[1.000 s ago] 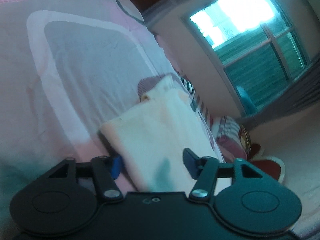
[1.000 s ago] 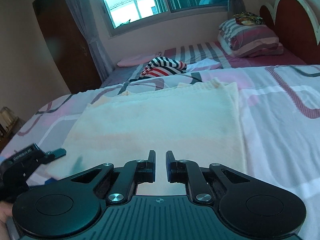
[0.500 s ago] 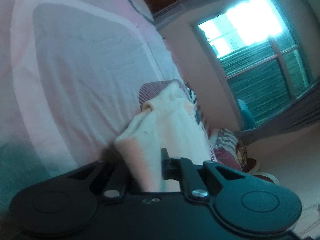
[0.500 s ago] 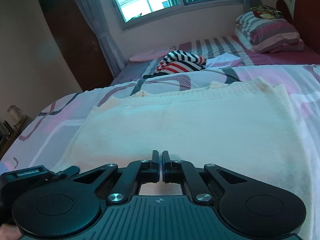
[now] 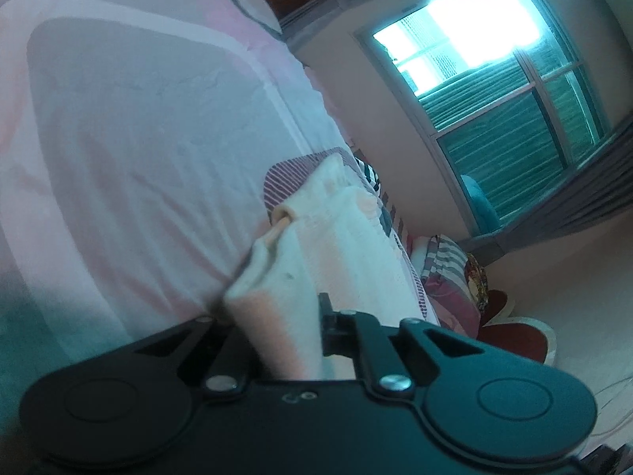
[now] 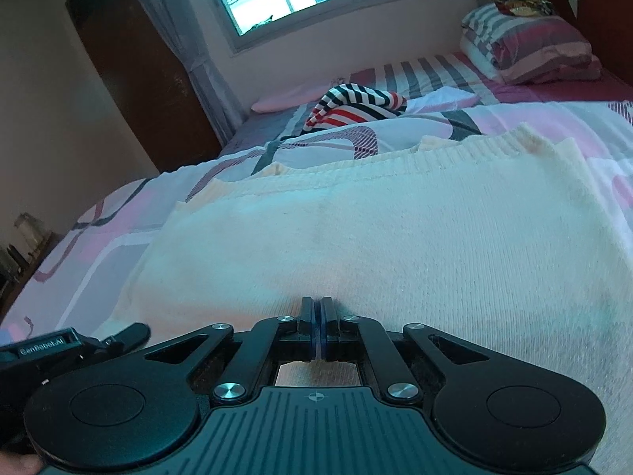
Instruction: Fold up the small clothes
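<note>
1. A second ago the left gripper [image 5: 277, 328] was wide open, with the near corner of the cream knit top [image 6: 395, 237] lying between its fingers. Now it has squeezed shut on that corner, and the cloth bunches up between the fingers.

2. A second ago the right gripper [image 6: 316, 328] had a small gap between its fingers. Now the two fingers meet, down low at the near edge of the cream knit top.

3. This likely means both near corners are now caught, so the top is ready to be lifted and folded away toward 12 o'clock.

4. The left gripper is clenched on the cream knit top. A thick fold of cloth sticks up between its fingers toward 12 o'clock.

5. The right gripper is clenched too. Its tips press at the hem, but the pinch point is hidden, so I cannot be sure any cloth is caught inside.

6. The cream knit top lies flat on the bed [image 6: 118, 213], spread out from the right gripper toward 12 o'clock. In the right view the left gripper [image 6: 118, 336] sits at 9 o'clock, at the top's near left corner.

7. A striped garment [image 6: 356, 107] lies farther up the bed, well apart from the top.
</note>
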Action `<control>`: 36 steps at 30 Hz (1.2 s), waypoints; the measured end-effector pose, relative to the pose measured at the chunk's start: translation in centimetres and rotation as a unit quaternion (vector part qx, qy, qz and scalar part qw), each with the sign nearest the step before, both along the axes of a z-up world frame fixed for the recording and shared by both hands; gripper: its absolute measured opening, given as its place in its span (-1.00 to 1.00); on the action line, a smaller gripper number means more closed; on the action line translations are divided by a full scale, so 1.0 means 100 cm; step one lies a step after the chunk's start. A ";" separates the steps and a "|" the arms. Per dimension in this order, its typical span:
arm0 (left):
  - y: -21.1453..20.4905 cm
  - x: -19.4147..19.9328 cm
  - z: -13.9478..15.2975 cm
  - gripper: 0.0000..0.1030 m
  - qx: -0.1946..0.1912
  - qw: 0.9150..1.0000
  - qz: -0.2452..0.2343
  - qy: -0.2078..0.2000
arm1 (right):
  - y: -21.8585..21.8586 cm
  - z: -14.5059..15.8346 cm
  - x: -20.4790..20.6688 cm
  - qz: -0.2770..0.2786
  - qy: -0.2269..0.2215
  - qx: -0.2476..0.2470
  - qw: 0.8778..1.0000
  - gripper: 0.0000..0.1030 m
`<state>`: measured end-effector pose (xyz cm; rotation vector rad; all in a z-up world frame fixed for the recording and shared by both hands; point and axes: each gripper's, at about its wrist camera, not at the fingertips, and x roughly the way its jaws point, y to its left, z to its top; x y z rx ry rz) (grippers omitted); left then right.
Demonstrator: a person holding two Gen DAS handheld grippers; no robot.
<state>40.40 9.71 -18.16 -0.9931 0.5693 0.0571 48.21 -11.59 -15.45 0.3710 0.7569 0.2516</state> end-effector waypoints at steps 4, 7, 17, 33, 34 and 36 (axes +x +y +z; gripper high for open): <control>-0.002 0.000 0.011 -0.88 0.027 1.000 -0.012 -0.010 | -0.003 0.000 0.000 -0.005 0.002 0.010 1.000 -0.98; -0.006 0.002 0.019 -0.88 0.045 0.999 -0.023 -0.015 | -0.005 0.000 -0.001 -0.009 0.003 0.019 1.000 -1.00; -0.072 0.013 0.090 -0.89 0.194 0.968 -0.141 -0.073 | -0.020 -0.001 -0.001 -0.026 0.009 0.067 0.997 -1.00; -0.269 0.002 0.068 -0.27 0.248 0.877 -0.410 -0.035 | -0.204 0.043 -0.082 -0.180 -0.024 0.133 0.974 0.22; -0.259 -0.001 0.074 -0.25 0.241 0.881 -0.404 -0.047 | -0.204 0.045 -0.088 -0.176 -0.039 0.136 0.974 0.22; -0.232 -0.001 0.086 -0.11 0.235 0.897 -0.368 -0.070 | -0.204 0.047 -0.093 -0.162 -0.048 0.146 0.975 0.21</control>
